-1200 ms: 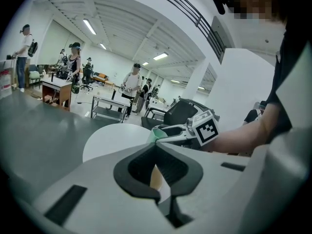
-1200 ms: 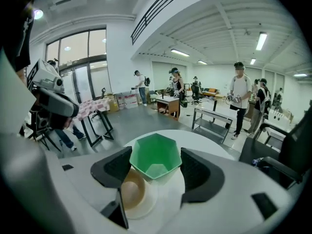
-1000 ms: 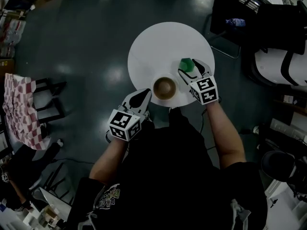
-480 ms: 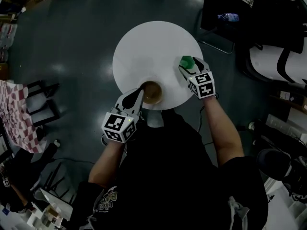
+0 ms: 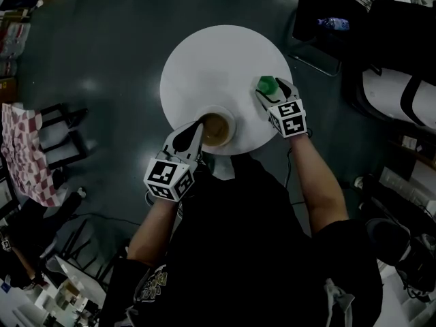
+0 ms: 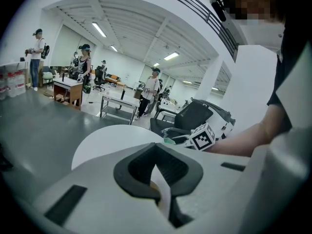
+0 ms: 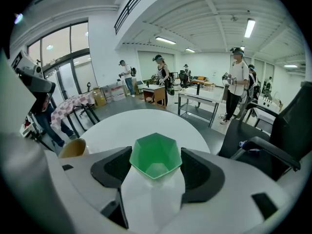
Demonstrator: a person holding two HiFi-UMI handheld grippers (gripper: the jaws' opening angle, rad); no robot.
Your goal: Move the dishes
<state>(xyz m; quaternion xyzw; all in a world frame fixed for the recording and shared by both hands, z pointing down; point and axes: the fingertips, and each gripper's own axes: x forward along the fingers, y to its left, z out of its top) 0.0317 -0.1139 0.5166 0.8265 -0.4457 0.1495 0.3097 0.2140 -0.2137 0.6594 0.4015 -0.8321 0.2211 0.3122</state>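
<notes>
A tan bowl [image 5: 216, 129] sits on the round white table [image 5: 218, 67], its rim pinched in the left claw [image 5: 199, 124]. Whether the green bowl [image 5: 266, 84] in the right claw [image 5: 270, 90] touches the table is unclear.

You stand on a dark grey, glossy floor [image 5: 102, 60] that reflects the overhead lamps. The round white surface [image 5: 218, 67] lies directly ahead. A black chair [image 5: 313, 12] stands at its far right, and a red-checked cloth [image 5: 24, 155] drapes furniture at your left. The right gripper view shows tall windows [image 7: 68, 82], a white beamed ceiling with a strip light [image 7: 249, 27], a workbench [image 7: 197, 97] and a standing person [image 7: 237, 82].
</notes>
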